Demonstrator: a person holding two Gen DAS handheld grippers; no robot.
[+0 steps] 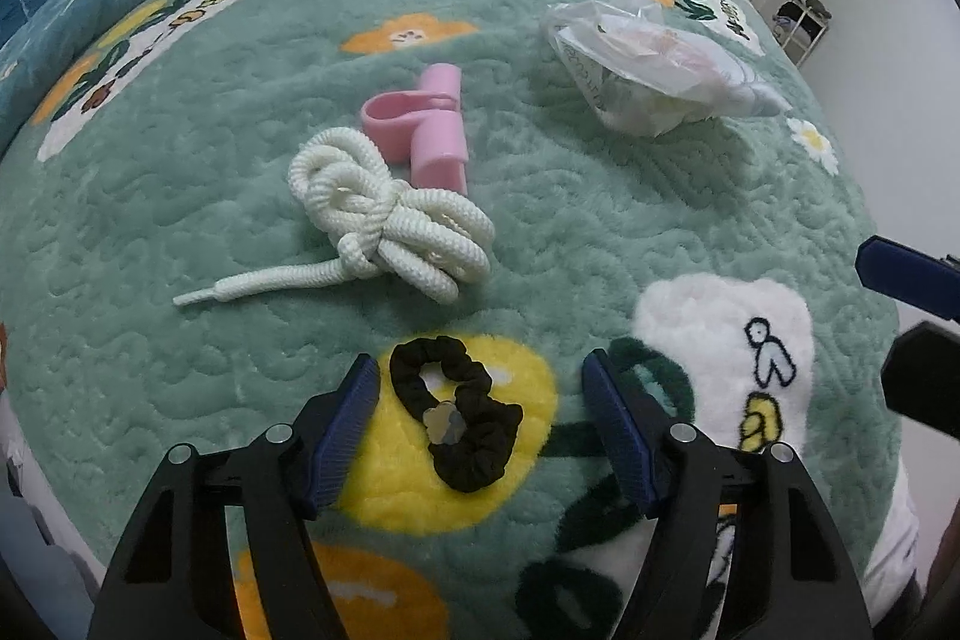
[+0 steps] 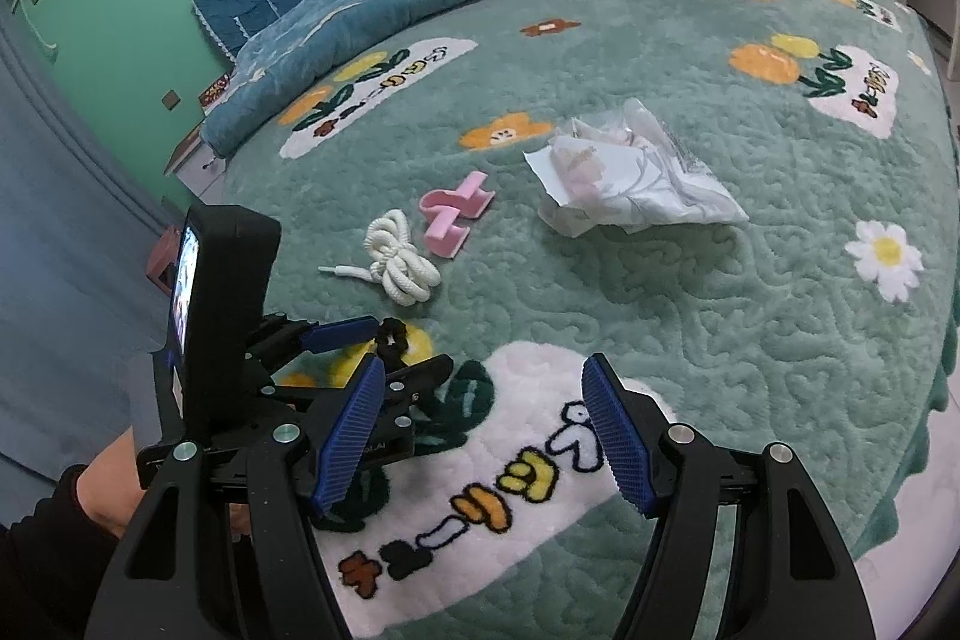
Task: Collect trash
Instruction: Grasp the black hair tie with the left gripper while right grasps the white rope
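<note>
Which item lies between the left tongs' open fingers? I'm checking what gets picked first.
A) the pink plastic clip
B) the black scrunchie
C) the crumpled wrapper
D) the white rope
B: the black scrunchie lies on the blanket between the fingers of the left tongs, untouched.

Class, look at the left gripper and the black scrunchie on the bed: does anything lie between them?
Nothing visible does. The black scrunchie lies bare on the bedspread between the open left gripper's pads, untouched. The white rope sits farther away, beyond it.
</note>
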